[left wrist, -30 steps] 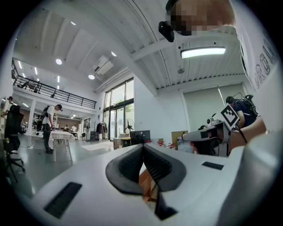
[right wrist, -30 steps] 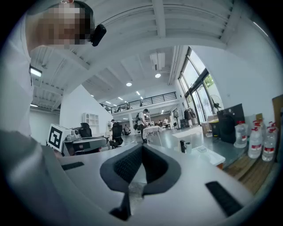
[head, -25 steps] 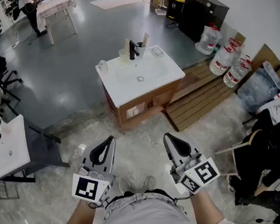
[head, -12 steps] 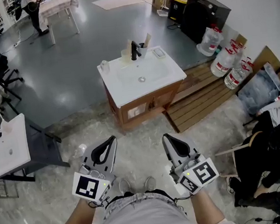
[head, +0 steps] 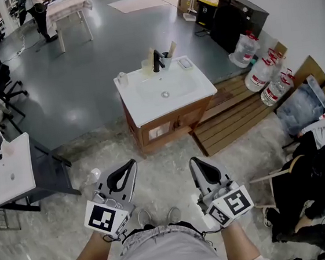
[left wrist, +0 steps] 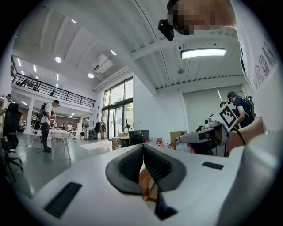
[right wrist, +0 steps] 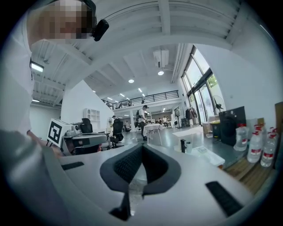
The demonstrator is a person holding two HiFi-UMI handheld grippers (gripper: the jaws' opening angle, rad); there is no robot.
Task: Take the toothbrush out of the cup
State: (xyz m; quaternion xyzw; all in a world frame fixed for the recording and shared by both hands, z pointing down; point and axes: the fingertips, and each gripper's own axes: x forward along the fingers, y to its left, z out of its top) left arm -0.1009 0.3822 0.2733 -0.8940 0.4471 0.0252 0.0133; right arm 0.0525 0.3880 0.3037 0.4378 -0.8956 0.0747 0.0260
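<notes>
Wide workshop hall, grey polished floor far off, pale mottled floor near the person; white sink vanity point(head: 147, 102) with wooden cabinet stands mid-scene, well apart from both grippers. Black faucet point(head: 155, 59) at the far edge of the basin. Cup point(head: 167, 59) just right of the faucet, tan stick upright in it, read as the toothbrush point(head: 170, 47), too small to confirm the head. Second pale cup point(head: 147, 68) just left of the faucet, also with a thin stick in it. Small dish point(head: 185, 64) at the vanity's far right corner. Wooden pallet point(head: 236, 109) on the floor right of the vanity, large water bottles point(head: 261, 71) against the right wall, black cabinet point(head: 234, 16) beyond them. White table point(head: 7, 173) at left, another table point(head: 67, 6) far left, seated people point(head: 314, 179) at the right edge. Left gripper point(head: 130, 165) held near the person's waist, pointing toward the vanity, jaws pressed together with nothing between them. Right gripper point(head: 194, 162) beside it, same height, jaws likewise pressed together and empty. Neither gripper touches anything, toothbrush not yet taken from the cup
</notes>
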